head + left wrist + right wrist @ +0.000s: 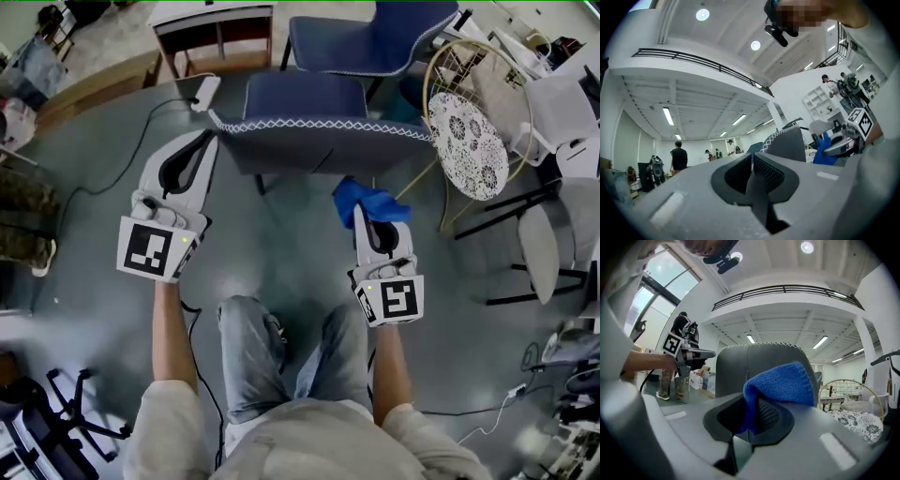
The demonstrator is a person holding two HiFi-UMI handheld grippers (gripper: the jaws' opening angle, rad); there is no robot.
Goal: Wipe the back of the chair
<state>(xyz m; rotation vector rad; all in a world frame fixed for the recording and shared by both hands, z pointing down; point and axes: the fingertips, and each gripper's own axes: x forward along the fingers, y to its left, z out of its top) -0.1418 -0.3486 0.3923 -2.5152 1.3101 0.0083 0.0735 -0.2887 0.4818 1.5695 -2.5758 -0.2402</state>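
The chair has a blue seat [305, 94] and a grey back [319, 145] with white zigzag stitching along its top edge. It stands in front of me with its back toward me. My right gripper [364, 214] is shut on a blue cloth [367, 200], a little short of the back's right part. In the right gripper view the blue cloth [783, 383] bulges out of the right gripper [752, 411], with the chair back [733, 366] just beyond. My left gripper [206, 141] is shut and empty, close to the back's left corner. The chair back [790, 140] also shows past the left gripper [752, 161].
A second blue chair [366, 37] stands behind the first. A round wire chair with a patterned cushion [469, 141] is at the right, with white chairs [544, 244] beyond. A wooden shelf [216, 33] and a power strip [204, 92] with its cable lie at the back left.
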